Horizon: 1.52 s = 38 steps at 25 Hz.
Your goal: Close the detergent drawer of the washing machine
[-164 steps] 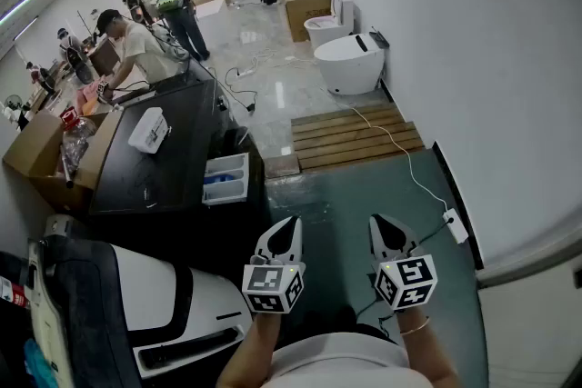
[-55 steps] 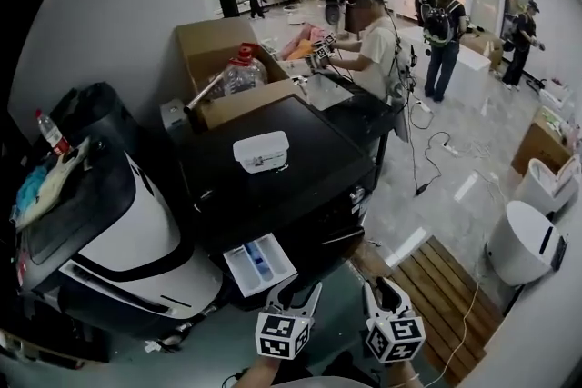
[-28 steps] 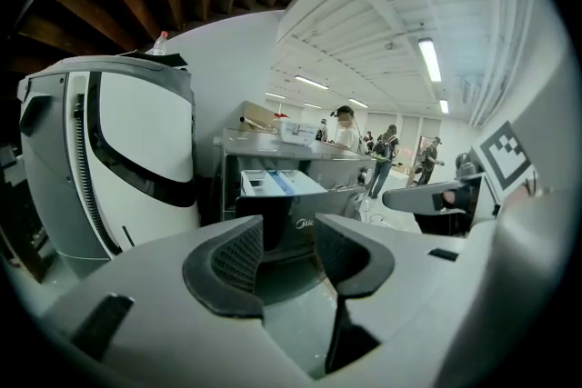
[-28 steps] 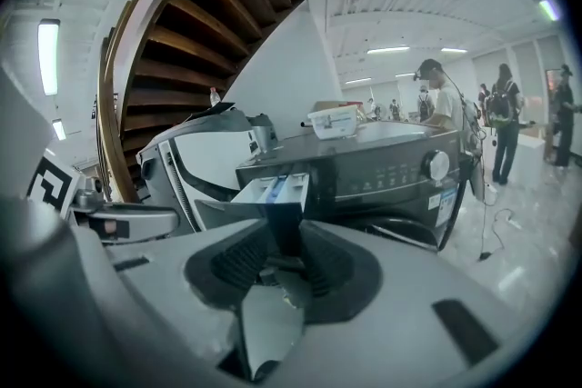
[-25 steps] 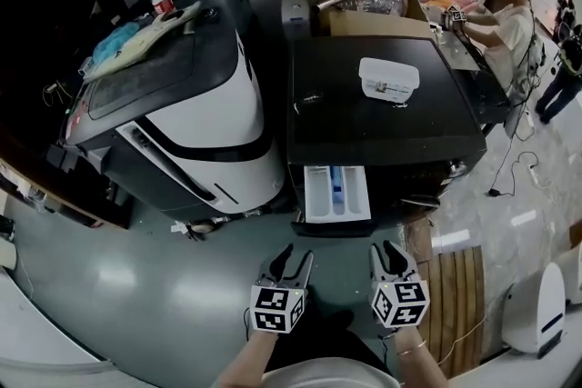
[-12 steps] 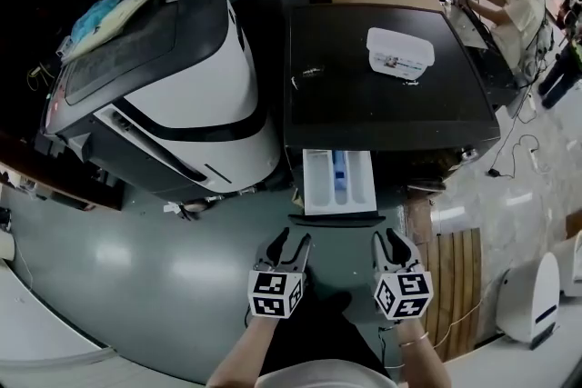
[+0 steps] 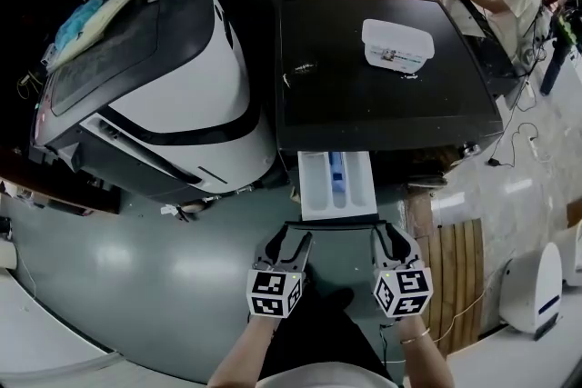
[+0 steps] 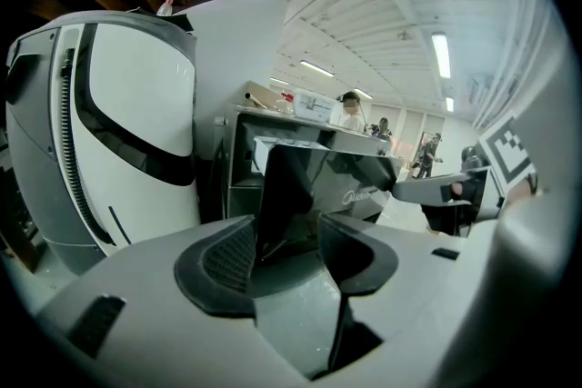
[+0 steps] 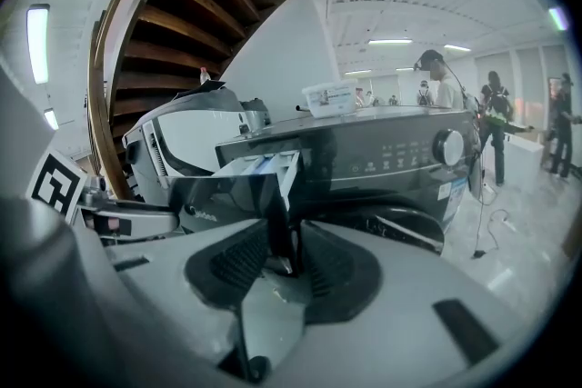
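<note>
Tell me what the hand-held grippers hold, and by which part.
Nothing. The left hand-held gripper, its empty jaws just opened wider, and the right hand-held gripper are open, short of the white detergent drawer.

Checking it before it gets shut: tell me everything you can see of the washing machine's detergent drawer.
The detergent drawer stands pulled far out of the black washing machine, left of its control panel. It is a white plastic tray with lengthwise compartments, a blue insert in the middle one and a glossy dark front panel. Nothing visibly touches it.
</note>
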Tool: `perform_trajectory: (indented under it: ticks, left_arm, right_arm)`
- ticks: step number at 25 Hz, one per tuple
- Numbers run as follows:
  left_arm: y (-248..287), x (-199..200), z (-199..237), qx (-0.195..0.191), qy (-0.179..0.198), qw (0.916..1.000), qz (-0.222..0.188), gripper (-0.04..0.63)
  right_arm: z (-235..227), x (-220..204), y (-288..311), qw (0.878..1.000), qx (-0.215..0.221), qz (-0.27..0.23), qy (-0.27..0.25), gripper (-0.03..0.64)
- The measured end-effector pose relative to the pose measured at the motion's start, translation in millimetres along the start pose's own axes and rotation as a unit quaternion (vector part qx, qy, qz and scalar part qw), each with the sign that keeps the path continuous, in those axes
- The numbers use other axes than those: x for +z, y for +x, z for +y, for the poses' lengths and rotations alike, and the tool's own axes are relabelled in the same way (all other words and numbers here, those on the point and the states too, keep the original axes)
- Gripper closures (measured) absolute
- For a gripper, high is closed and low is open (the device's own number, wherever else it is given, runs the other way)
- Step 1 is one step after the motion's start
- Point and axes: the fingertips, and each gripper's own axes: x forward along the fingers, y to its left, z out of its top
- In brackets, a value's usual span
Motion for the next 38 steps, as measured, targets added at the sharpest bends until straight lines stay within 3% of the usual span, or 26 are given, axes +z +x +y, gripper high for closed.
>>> perform_trajectory:
  ticks: [14,38]
  left_arm:
    - [5.0,3.5,2.9,0.001,0.007,1.0000,0.006,0.408]
    - [24.6,21.0,15.5,0.006,0.008,0.9999,-0.002,0.411]
  right_arm:
    - [3.9,0.1,3.6,1.000,0.011,-0.005,-0.010,0.518]
    - [-0.8,16.5,25.5,1.000,-0.014,-0.012,-0.002,0.520]
